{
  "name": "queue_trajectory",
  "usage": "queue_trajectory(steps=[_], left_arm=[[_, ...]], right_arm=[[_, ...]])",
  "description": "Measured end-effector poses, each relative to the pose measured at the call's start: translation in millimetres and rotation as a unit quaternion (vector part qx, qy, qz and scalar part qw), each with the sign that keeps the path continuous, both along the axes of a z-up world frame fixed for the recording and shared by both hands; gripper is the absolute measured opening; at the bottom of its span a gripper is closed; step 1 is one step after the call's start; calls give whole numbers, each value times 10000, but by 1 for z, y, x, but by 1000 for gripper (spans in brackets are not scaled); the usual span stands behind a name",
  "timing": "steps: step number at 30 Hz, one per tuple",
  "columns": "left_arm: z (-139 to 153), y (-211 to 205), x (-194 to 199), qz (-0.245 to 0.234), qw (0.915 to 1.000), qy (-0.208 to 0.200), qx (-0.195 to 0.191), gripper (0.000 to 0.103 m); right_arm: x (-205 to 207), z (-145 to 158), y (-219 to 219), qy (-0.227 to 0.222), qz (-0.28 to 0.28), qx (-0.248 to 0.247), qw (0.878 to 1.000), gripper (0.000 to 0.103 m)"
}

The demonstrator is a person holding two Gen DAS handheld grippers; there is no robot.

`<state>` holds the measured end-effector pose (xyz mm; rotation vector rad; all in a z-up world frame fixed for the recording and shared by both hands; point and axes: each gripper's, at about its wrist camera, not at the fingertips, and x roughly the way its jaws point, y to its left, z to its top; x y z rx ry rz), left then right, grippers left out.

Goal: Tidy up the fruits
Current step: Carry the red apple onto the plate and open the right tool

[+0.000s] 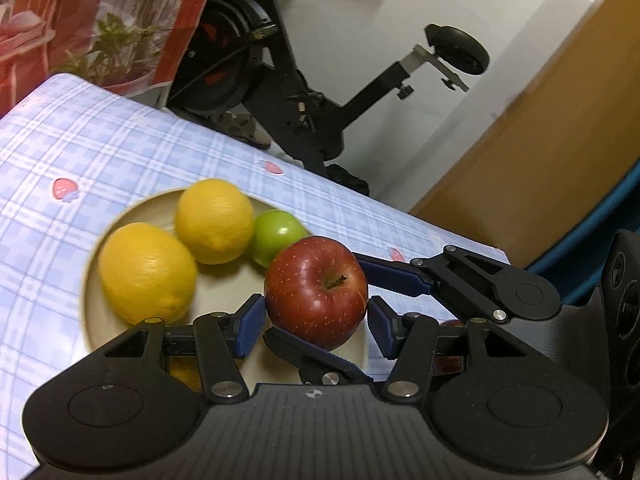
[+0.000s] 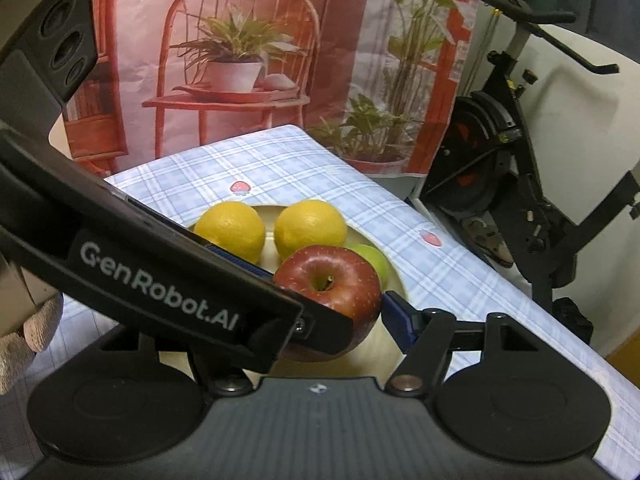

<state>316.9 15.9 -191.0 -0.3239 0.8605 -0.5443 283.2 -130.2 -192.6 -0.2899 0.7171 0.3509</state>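
A red apple (image 1: 316,292) sits on the near side of a beige plate (image 1: 92,284) with two lemons (image 1: 146,272) (image 1: 216,220) and a green apple (image 1: 278,236). My left gripper (image 1: 316,320) straddles the red apple, blue pads a little apart from its sides, open. My right gripper (image 1: 332,300) crosses in from the right with one finger behind and one in front of the apple. In the right wrist view the red apple (image 2: 330,284) lies between my right gripper's (image 2: 336,300) pads, and the left gripper body hides its left finger.
The plate stands on a blue checked tablecloth (image 1: 80,152) with strawberry prints. A black exercise bike (image 1: 280,80) stands beyond the table's far edge. A wooden door (image 1: 560,140) is at the right. A printed backdrop (image 2: 240,60) hangs behind the table.
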Motion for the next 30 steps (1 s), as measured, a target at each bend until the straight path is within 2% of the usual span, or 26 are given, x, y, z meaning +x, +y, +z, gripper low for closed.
queue_trajectory(steps=[8,16,30], left_arm=[[0,13,9,247,9996,94,113,59],[-1,13,9,283,9995,62,104,57],[-1,13,7,339,9993,-3,156,58]], right_arm=[[20,-8,13,154,26,223,9996,69],[26,-12,11,272,-14,360,9990,69],[28,-10,21,407,-138,146,9990,70]])
